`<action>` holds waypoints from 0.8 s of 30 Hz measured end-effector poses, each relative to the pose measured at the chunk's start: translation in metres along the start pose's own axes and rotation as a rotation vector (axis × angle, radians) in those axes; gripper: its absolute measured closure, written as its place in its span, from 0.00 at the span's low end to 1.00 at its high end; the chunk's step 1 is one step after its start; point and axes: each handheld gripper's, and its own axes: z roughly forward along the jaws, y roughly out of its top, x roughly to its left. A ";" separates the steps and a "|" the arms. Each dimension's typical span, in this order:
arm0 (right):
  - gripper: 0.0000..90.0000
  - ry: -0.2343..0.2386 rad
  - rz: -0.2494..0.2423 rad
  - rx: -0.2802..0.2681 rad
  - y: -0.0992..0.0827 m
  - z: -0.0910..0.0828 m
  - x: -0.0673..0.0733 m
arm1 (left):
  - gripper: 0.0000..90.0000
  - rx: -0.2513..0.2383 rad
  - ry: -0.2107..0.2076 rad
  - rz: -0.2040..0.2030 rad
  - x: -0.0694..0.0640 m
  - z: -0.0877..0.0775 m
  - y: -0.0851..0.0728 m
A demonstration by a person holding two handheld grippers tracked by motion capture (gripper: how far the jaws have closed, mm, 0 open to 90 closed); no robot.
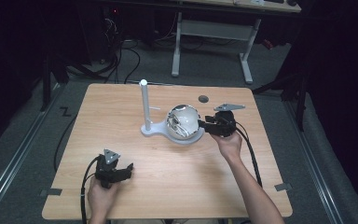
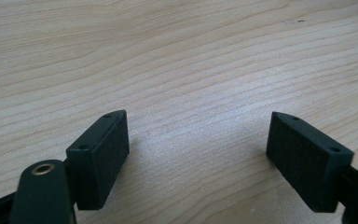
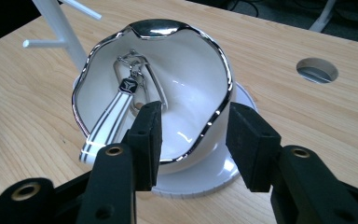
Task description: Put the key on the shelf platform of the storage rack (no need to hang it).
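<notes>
R claw (image 3: pixel 191 135) half-open, straddling bowl (image 3: pixel 200 70) rim w/o pinching; keychain (image 3: pixel 116 112) inside, not gripped yet; L claw (image 2: pixel 198 154) wide, idle.

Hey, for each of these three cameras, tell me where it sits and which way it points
High view: above the person's side, looking forward and down on the table; both forearms, left gripper, right gripper.
Left gripper view: rides the left gripper, aimed down at bare wood between open jaws.
Right gripper view: rides the right gripper, facing the white bowl, whose rim sits between its jaws; a striped key strap lies inside.
Shared: high and right gripper views both show the bowl, white stand and table hole.
</notes>
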 end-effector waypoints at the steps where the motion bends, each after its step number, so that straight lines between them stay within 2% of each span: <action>1: 0.63 0.001 0.004 -0.002 0.000 -0.002 0.000 | 0.24 0.000 0.000 0.000 0.000 0.000 0.000; 8: 0.61 0.001 -0.012 -0.010 -0.002 -0.014 -0.002 | 0.24 0.000 -0.001 -0.001 0.000 0.000 0.000; 14: 0.61 0.010 -0.005 -0.031 -0.003 -0.028 -0.001 | 0.24 0.000 -0.001 -0.001 0.000 0.000 0.000; 18: 0.61 -0.002 -0.029 -0.034 -0.003 -0.036 0.001 | 0.24 0.000 -0.001 -0.001 0.000 0.000 0.000; 21: 0.61 -0.001 -0.014 -0.055 -0.007 -0.041 -0.002 | 0.24 0.000 -0.001 -0.001 0.000 0.000 0.000; 24: 0.61 -0.007 0.001 -0.042 -0.012 -0.044 -0.005 | 0.24 0.000 0.000 0.000 0.000 0.000 0.000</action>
